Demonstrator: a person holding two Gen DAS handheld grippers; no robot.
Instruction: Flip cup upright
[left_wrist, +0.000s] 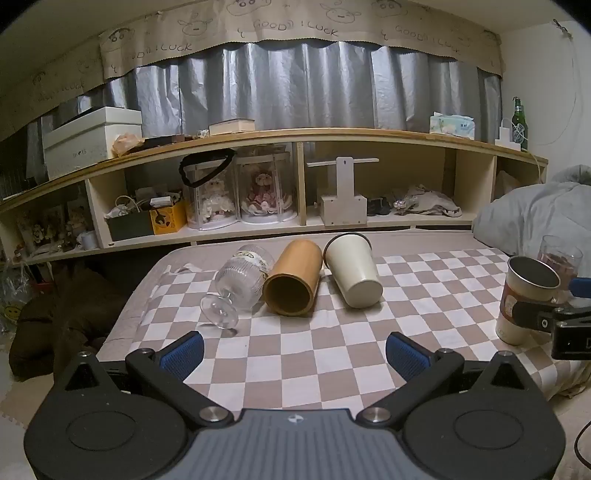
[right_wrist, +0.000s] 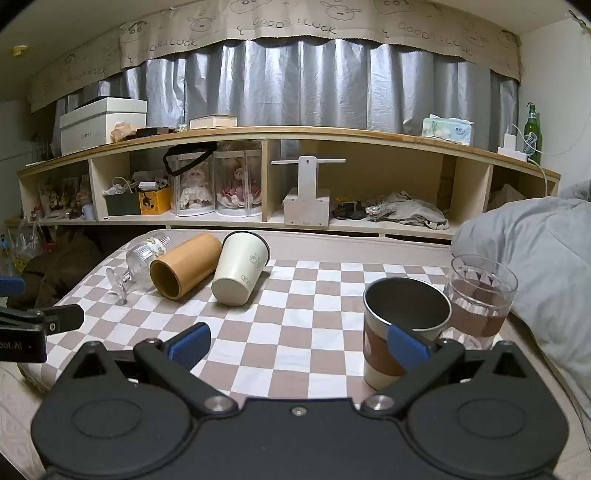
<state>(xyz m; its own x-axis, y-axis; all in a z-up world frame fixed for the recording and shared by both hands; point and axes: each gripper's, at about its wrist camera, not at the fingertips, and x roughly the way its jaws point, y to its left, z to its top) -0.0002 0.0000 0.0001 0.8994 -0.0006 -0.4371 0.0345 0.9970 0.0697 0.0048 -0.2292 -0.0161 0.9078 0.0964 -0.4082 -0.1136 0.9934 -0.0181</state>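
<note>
Three cups lie on their sides on the checkered cloth (left_wrist: 332, 354): a ribbed stemmed glass (left_wrist: 236, 286) (right_wrist: 138, 260), a bamboo cup (left_wrist: 293, 277) (right_wrist: 184, 269) with its mouth toward me, and a cream cup (left_wrist: 352, 271) (right_wrist: 240, 271) with its base toward me. A metal cup with a brown sleeve (right_wrist: 402, 328) (left_wrist: 524, 299) and a clear tumbler (right_wrist: 478, 299) (left_wrist: 559, 262) stand upright at the right. My left gripper (left_wrist: 295, 354) is open and empty, short of the lying cups. My right gripper (right_wrist: 299, 347) is open; its right finger (right_wrist: 408, 347) is in front of the metal cup.
A long wooden shelf (left_wrist: 295, 136) with boxes, dolls and clutter runs behind the cloth. A grey duvet (right_wrist: 535, 266) lies at the right. A dark heap (left_wrist: 55, 325) sits on the floor at the left. The cloth's left edge drops off beside the stemmed glass.
</note>
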